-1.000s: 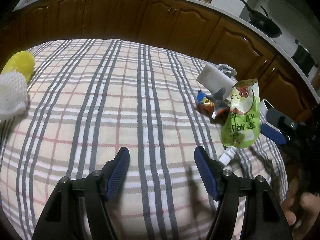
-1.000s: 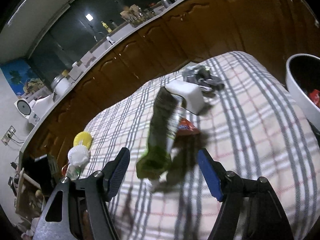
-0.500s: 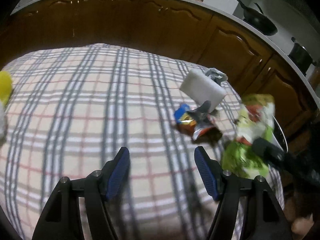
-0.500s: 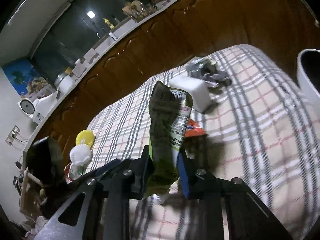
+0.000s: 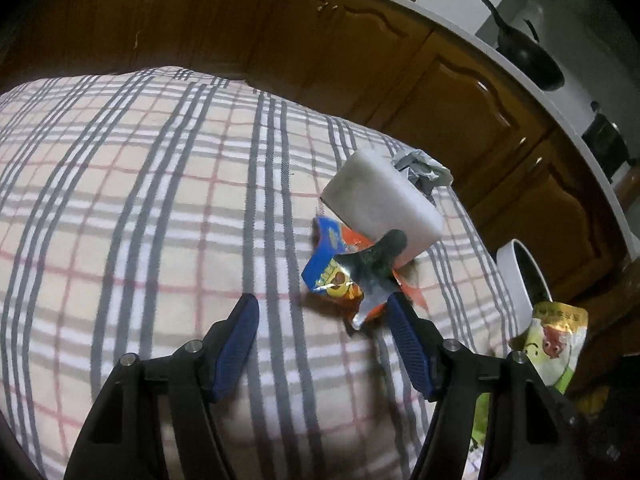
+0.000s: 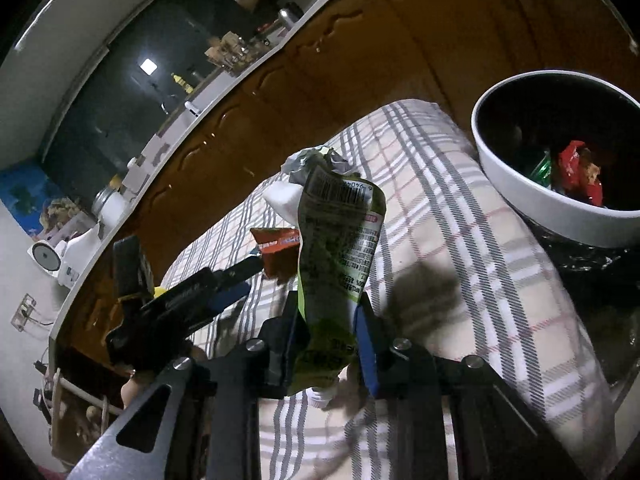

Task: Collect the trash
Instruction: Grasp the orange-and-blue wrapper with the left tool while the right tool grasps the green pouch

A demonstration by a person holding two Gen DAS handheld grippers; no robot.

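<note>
My right gripper (image 6: pixel 328 332) is shut on a green spouted pouch (image 6: pixel 340 248) and holds it above the plaid tablecloth (image 6: pixel 460 280); the pouch also shows in the left wrist view (image 5: pixel 556 348). A white trash bin (image 6: pixel 532 200) with wrappers inside stands at the right; its rim shows in the left wrist view (image 5: pixel 516 284). My left gripper (image 5: pixel 324 340) is open above the cloth, close to an orange and blue snack wrapper (image 5: pixel 340 280) that lies by its right finger. The left gripper also shows in the right wrist view (image 6: pixel 236 280).
A white block (image 5: pixel 380 208) lies just behind the wrapper, with crumpled grey foil (image 5: pixel 424 168) behind it. Brown cabinets (image 5: pixel 360 52) run along the far side of the table. A black bag (image 6: pixel 592 272) lies under the bin.
My right gripper closed on the green pouch and lifted it toward the bin. My left gripper moved right and forward to the orange and blue wrapper.
</note>
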